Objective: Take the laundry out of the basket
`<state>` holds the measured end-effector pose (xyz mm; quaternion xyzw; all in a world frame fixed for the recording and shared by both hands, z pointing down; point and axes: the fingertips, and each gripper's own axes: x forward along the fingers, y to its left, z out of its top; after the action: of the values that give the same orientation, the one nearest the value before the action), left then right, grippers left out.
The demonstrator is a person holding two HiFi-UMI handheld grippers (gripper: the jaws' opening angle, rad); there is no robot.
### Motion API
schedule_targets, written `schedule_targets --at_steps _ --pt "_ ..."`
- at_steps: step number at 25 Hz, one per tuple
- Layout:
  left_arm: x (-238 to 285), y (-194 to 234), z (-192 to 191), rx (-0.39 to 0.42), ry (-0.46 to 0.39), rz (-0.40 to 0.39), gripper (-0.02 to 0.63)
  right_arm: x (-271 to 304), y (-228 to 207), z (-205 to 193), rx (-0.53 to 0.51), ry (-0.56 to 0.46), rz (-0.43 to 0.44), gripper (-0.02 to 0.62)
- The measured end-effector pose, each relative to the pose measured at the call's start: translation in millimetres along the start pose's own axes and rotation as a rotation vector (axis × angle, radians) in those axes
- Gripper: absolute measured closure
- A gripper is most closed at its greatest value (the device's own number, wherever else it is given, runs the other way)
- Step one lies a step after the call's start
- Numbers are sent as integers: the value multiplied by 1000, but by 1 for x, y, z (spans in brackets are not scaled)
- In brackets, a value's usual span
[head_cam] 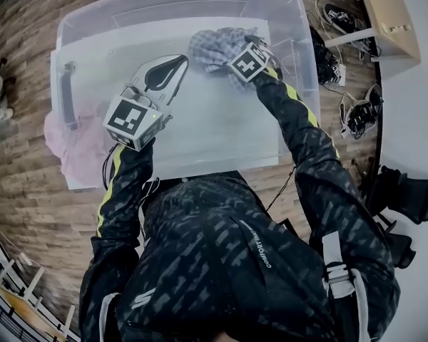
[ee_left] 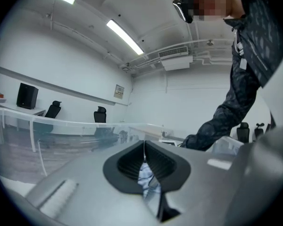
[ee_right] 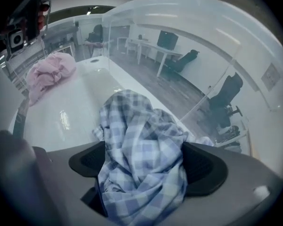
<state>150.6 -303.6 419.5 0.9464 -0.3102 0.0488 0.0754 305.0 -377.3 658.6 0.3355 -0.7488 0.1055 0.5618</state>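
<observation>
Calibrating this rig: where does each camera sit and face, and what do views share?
Head view: on the person's head, looking steeply down into the clear bin; left claw, right claw and their sleeves show.
Left gripper view: on the left claw, facing about level across the room; its shut jaws and the right sleeve show.
Right gripper view: on the right claw, tilted down into the bin; open jaws flank the checked cloth.
Shared: head and right gripper views show that cloth and the pink cloth.
</observation>
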Motion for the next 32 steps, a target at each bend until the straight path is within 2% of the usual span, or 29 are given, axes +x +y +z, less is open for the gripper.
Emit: schedule_targets --at_steps 3,10,23,29,32 --pt "2 2 -2 -10 5 4 600 19 5 -10 -43 51 30 63" --pt "1 -2 -4 -27 41 -3 600 45 8 -27 -206 127 -7 52" --pt "-1 4 -1 -50 28 2 600 53 9 -24 -174 135 47 58" --pt "-2 3 0 -43 21 -1 600 54 9 -22 -120 119 51 104" --pt "-1 1 2 -43 20 -4 600 54 -2 -19 -63 86 -13 217"
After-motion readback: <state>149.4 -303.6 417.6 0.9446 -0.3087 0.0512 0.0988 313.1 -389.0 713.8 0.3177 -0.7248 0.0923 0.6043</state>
